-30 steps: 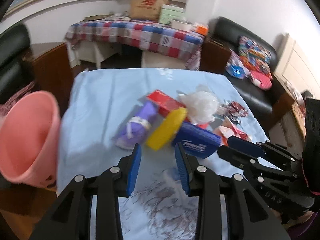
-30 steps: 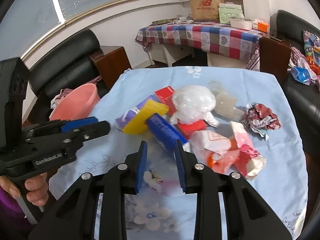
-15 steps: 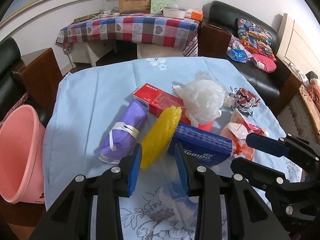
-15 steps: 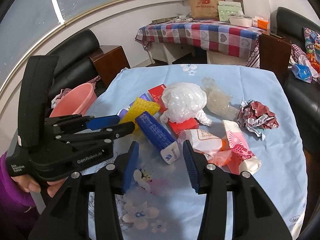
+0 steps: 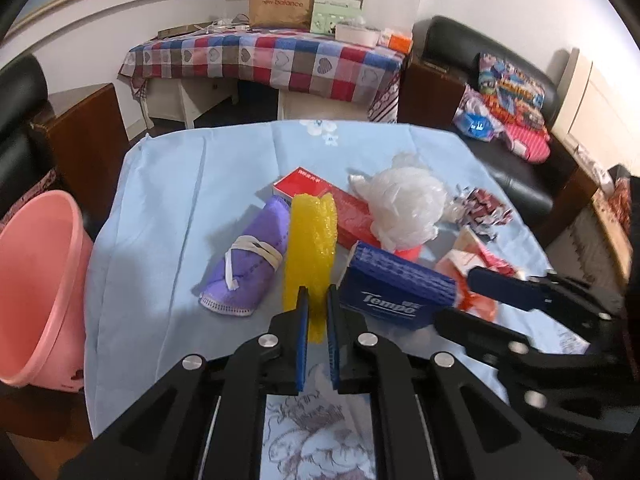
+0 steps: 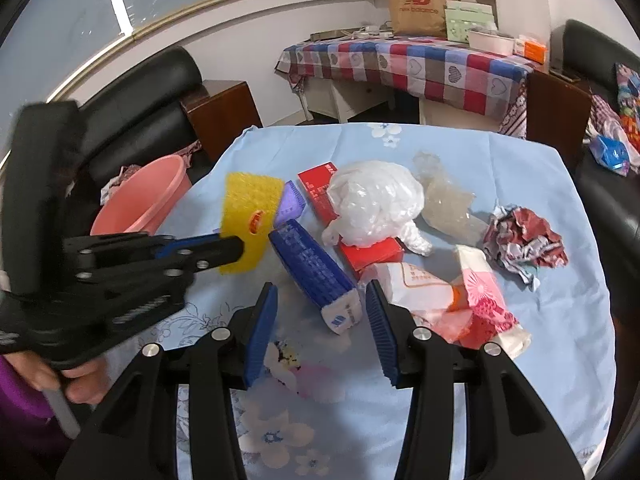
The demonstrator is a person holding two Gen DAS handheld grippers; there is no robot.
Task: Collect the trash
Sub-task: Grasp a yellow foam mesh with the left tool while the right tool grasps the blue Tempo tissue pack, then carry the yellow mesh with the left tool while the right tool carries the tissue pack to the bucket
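**Left claw clamped on yellow pad; right claw wide at tissue pack**

Left claw [image 5: 317,312]: pads pinched together on near edge of yellow foam pad [image 5: 310,248]. In right wrist view, pad [image 6: 247,222] appeared raised off the cloth, hanging from the claw tips [image 6: 230,246]. Judged very light, soft, compressible; bumpy surface likely gave good friction. Edge pinch judged adequate, though sheet could flop or fold when swung.

Right claw [image 6: 322,322]: jaws spread wide, nothing held, poised either side of near end of blue Tempo tissue pack [image 6: 314,276]. Pack lay flat on desk [image 6: 560,320], slanted away from claw. Judged light, slightly squashy, film wrap probably slick; best taken across the narrow width near the middle, not by the end flap.

Further out: purple mask [image 5: 246,268] just beside pad, red carton [image 5: 332,204] under white plastic bag [image 5: 404,208], both touching. Orange-and-pink wrappers [image 6: 460,304] just right of pack; crumpled paper ball [image 6: 524,242] apart. Bag and wrappers judged featherweight, crushable anywhere; carton stiffer, grip across short sides.

Pink bin [image 5: 38,300] stood off left desk edge, mouth tilted toward camera. No trash visible inside.
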